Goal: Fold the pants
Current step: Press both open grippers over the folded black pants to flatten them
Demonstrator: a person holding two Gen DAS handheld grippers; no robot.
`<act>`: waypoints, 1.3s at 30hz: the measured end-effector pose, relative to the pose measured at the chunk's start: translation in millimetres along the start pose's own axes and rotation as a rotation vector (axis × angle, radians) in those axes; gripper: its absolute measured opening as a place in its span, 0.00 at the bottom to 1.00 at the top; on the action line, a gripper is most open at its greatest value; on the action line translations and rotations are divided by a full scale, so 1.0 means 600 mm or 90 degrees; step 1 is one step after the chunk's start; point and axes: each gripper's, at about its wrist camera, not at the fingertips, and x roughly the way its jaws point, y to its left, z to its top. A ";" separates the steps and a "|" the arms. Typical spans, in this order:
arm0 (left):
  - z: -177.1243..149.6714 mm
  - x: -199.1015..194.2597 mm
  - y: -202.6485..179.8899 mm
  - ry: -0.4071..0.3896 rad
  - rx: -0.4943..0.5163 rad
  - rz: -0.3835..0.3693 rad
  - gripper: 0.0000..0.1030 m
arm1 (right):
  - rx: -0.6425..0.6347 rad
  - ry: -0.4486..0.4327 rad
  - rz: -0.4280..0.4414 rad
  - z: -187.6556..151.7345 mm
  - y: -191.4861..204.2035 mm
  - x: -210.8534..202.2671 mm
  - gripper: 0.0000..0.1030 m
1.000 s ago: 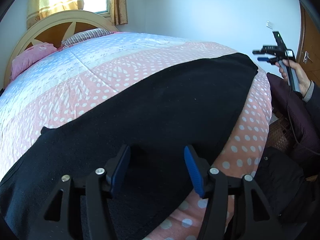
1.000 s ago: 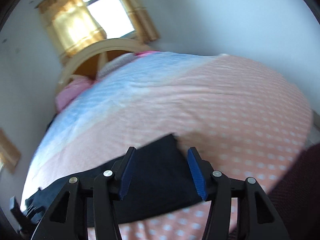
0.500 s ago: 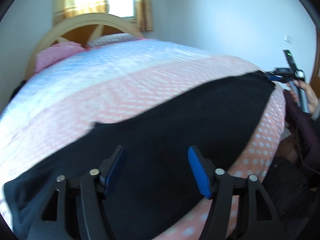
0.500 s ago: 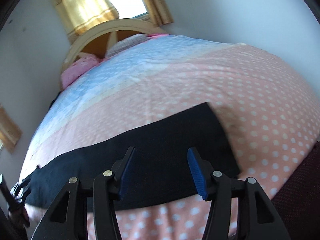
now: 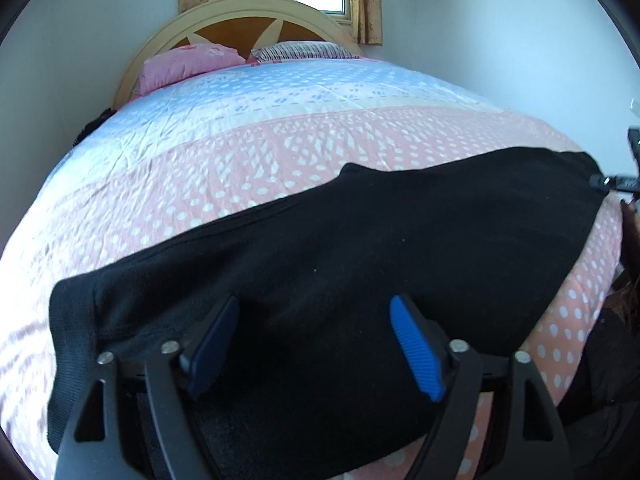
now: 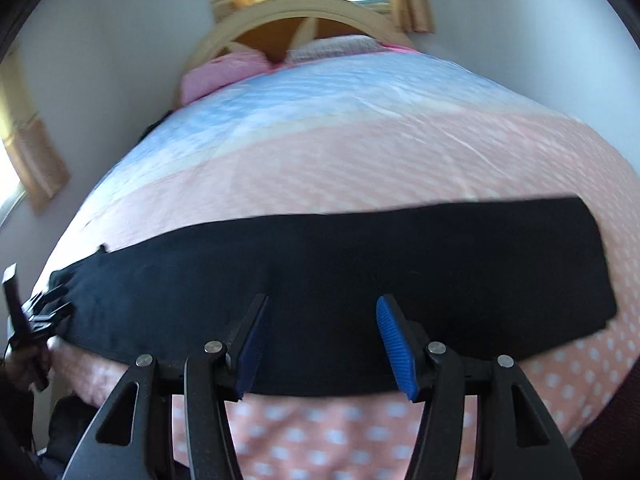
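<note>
Black pants [image 5: 360,248] lie flat in a long strip across the near edge of the bed. In the left wrist view their ribbed end [image 5: 74,344] shows at the left. My left gripper [image 5: 316,308] hovers over that half, its jaws opening, with cloth beneath and nothing pinched. In the right wrist view the pants [image 6: 400,256] span the frame, their square end [image 6: 592,264] at the right. My right gripper [image 6: 322,304] stands open above the near edge, its pads off the cloth. The other gripper [image 6: 36,312] shows far left, held by a hand.
The bed has a pink dotted and blue quilt [image 5: 260,152]. A pink pillow [image 5: 184,64], a striped pillow [image 5: 304,50] and a wooden headboard [image 5: 240,12] stand at the far end under a curtained window. The person's dark clothing [image 5: 608,360] fills the lower right.
Both views have swung left along the pants. The ribbed end has come into the left view and the square end has slid right in the right view. The left jaws have widened.
</note>
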 end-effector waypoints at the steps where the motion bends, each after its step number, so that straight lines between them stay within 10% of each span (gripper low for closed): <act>1: 0.002 0.002 -0.001 0.001 -0.001 0.008 0.87 | -0.016 -0.002 0.016 0.004 0.022 0.003 0.55; 9: -0.002 0.010 0.015 0.021 -0.036 0.022 0.99 | -0.126 0.060 0.140 -0.019 0.197 0.083 0.55; 15: -0.005 0.011 0.019 0.024 -0.043 0.016 1.00 | -0.211 0.060 0.101 -0.039 0.228 0.107 0.63; 22: -0.009 0.006 0.018 0.015 -0.044 0.020 1.00 | -0.043 0.016 0.128 -0.007 0.112 0.068 0.63; 39: 0.021 -0.011 -0.014 -0.056 -0.076 0.041 1.00 | 0.395 -0.101 -0.104 -0.053 -0.361 -0.112 0.63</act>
